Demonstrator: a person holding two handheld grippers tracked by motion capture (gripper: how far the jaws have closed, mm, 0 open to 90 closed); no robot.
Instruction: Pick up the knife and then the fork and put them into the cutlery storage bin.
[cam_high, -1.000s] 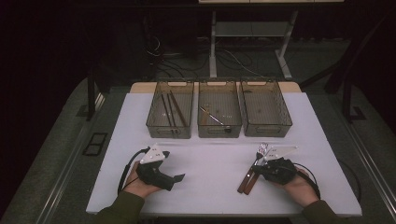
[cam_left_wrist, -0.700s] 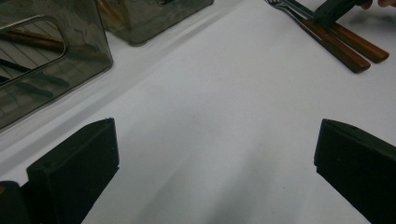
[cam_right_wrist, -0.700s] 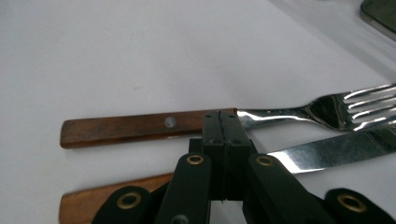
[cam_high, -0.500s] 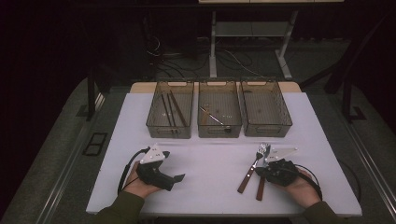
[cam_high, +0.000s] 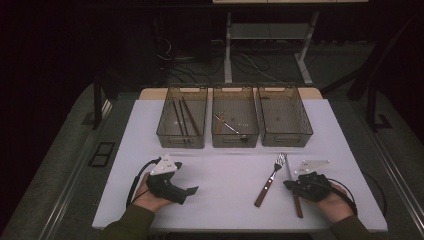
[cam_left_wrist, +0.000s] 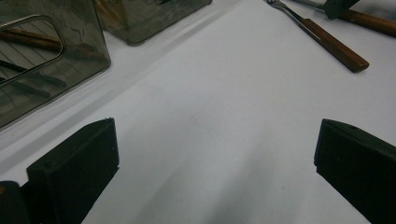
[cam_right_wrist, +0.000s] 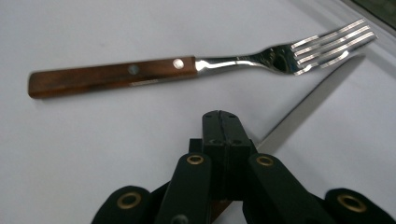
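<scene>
A fork (cam_high: 270, 181) with a wooden handle lies slanted on the white table (cam_high: 225, 172), tines away from me. Just right of it lies a knife (cam_high: 295, 197) with a similar handle. My right gripper (cam_high: 289, 184) sits over that knife, pointing left. In the right gripper view its jaws (cam_right_wrist: 222, 128) are pressed together, nothing shows between them, the knife's blade (cam_right_wrist: 308, 105) runs out from beneath them, and the fork (cam_right_wrist: 140, 72) lies beyond. My left gripper (cam_high: 189, 191) rests at the front left, and its view shows it (cam_left_wrist: 215, 168) open wide over bare table.
Three smoked plastic bins stand in a row at the back. The left bin (cam_high: 170, 136) holds several dark sticks, the middle bin (cam_high: 235, 140) holds a small metal utensil, and the right bin (cam_high: 285, 139) looks empty. The table's front edge is just behind both hands.
My right gripper has shifted to the right, and the knife's handle end has swung right with it, away from the fork. The fork and my left gripper have stayed put.
</scene>
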